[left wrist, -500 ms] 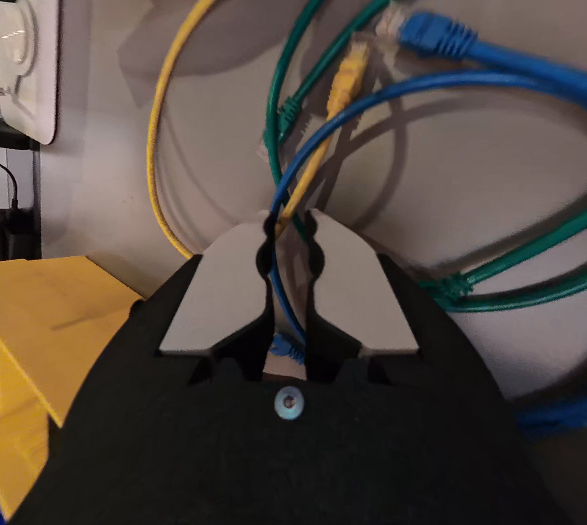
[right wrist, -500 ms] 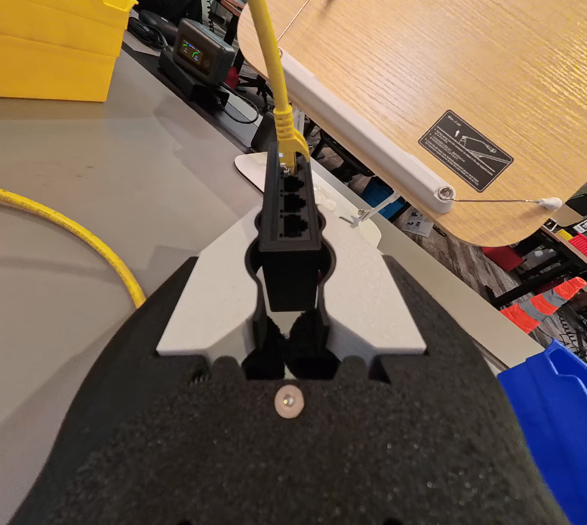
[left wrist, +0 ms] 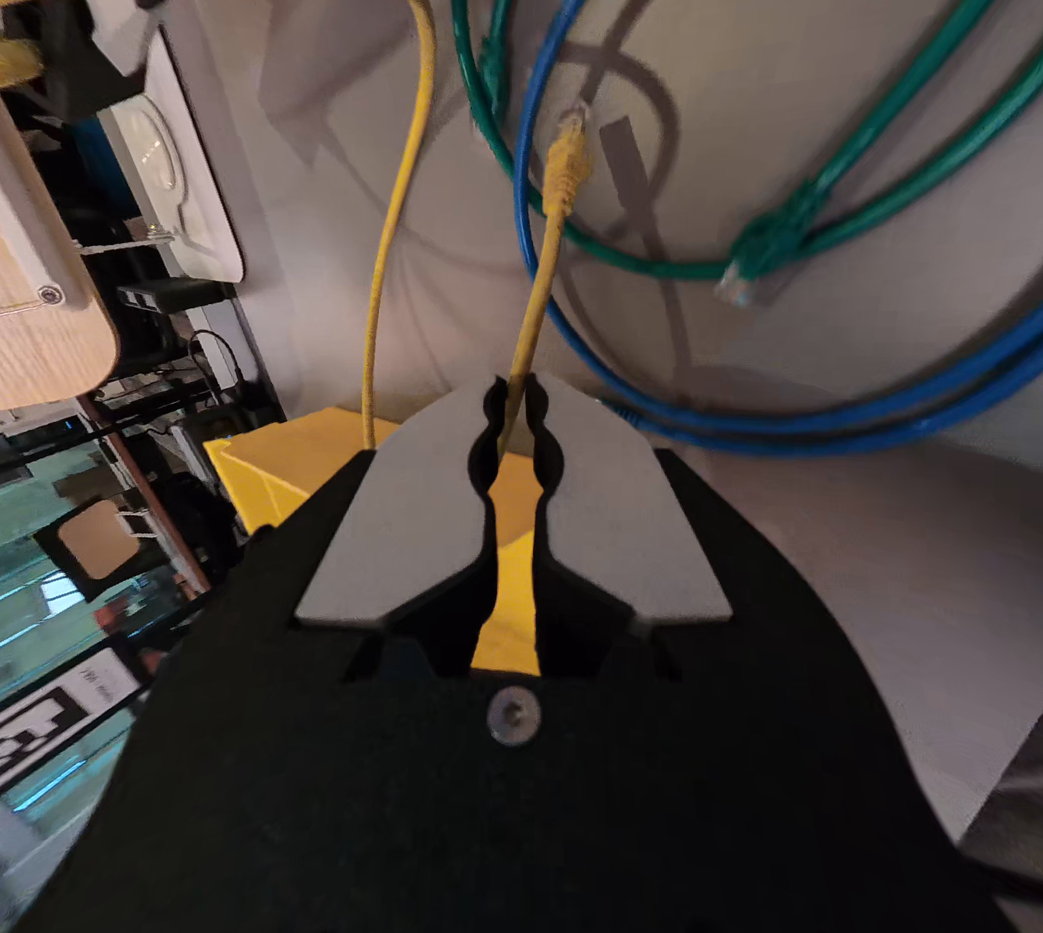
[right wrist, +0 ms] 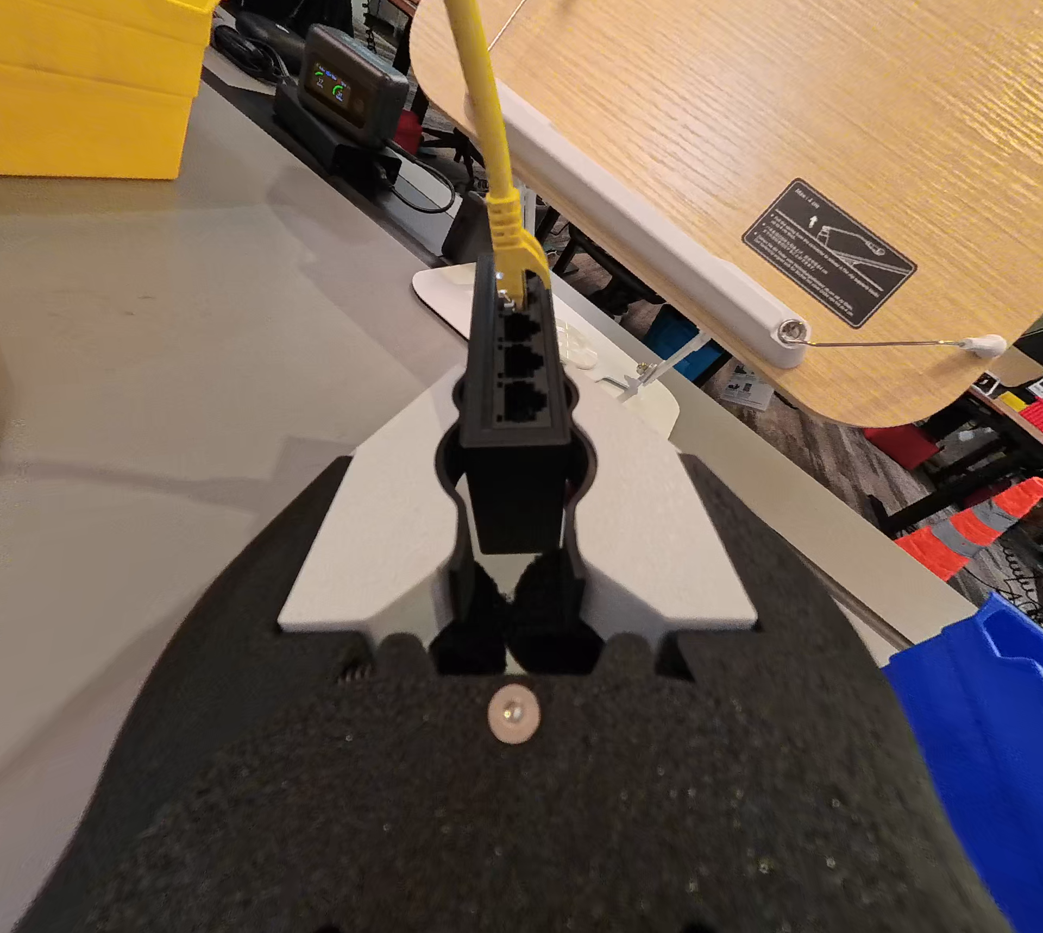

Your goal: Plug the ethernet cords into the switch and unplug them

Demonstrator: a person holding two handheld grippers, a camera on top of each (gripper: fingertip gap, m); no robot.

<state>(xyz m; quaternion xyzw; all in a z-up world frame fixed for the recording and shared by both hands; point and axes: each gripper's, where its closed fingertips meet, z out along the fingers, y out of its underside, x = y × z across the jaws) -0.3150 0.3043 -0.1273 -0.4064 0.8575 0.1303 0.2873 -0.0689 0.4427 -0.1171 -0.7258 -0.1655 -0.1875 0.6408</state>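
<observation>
My left gripper (left wrist: pixel 515 385) is shut on the yellow ethernet cord (left wrist: pixel 536 296), a short way behind its free plug (left wrist: pixel 567 167), which hangs in the air above the grey table (left wrist: pixel 846 539). Blue cords (left wrist: pixel 733 426) and green cords (left wrist: pixel 649 262) lie looped on the table beyond, with a loose green plug (left wrist: pixel 745 279). My right gripper (right wrist: pixel 516 387) is shut on the black switch (right wrist: pixel 516 488) and holds it upright above the table. The yellow cord's other plug (right wrist: pixel 511 251) sits in the switch's farthest port. Three nearer ports (right wrist: pixel 522 364) are empty.
Stacked yellow bins (right wrist: pixel 84 59) stand at the left of the table, and a yellow bin (left wrist: pixel 271 460) shows under my left gripper. A blue bin (right wrist: pixel 982 736) is at the right. A tilted wooden board (right wrist: pixel 790 59), a white base (right wrist: pixel 654 398) and a black screen device (right wrist: pixel 350 88) lie beyond the table edge.
My left gripper has lifted and swung with the yellow cord; the blue cord is no longer between its fingers. My right gripper and the switch have hardly moved.
</observation>
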